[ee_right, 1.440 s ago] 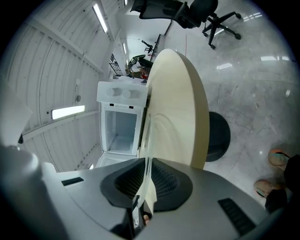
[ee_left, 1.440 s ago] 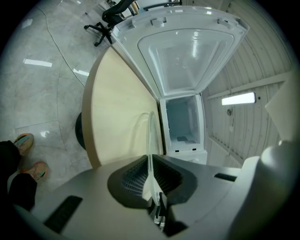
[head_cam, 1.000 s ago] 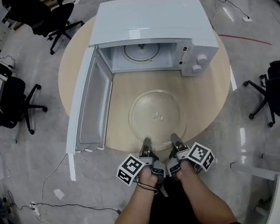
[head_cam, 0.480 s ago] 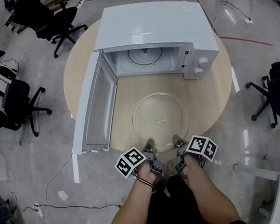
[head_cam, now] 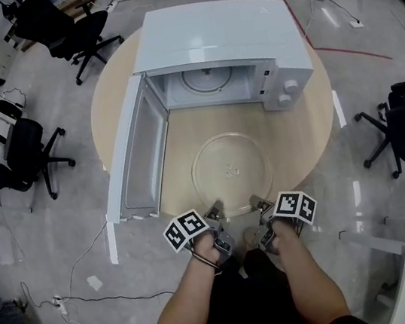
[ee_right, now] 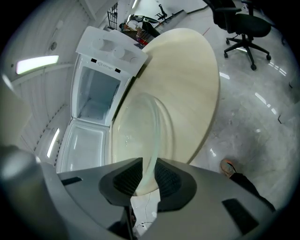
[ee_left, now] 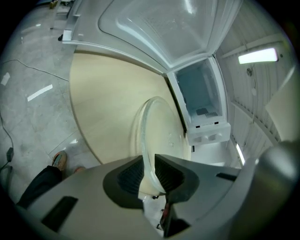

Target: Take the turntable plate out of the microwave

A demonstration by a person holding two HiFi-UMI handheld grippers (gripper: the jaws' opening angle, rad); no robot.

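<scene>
1. Left gripper [head_cam: 212, 211] – its jaws stand a little apart with the near rim of the turntable plate [head_cam: 230, 167] passing between them. In the left gripper view the pads look just off the glass rather than pinching it, so I judge it a loose straddle, not a grip.
2. Right gripper [head_cam: 258, 202] – much the same picture. The plate's rim runs between its two pads at a like gap, just to the right of the other tool, and I see no real squeeze on the glass.
3. Where the plate is: it lies flat on the round wooden table [head_cam: 312, 132], on the near side of the microwave [head_cam: 220, 32] and just right of the swung-open door [head_cam: 135, 157]. It is wholly outside the oven and apart from its front edge.
4. What is done: the cavity is open and holds no glass plate. Only a circular ring [head_cam: 206, 79] shows on its floor. Judging by how things lie, the removal itself is finished, with the plate out and set down.
5. What is left: very little, as I read it. Both tools need only draw back toward the near edge of the table so that the rim is free of the jaws. The door stands open, but the task sentence says nothing of closing it.
6. One caution: the plate's near rim sits close to the table's near edge, so a careless pull-back could drag it that way.
</scene>
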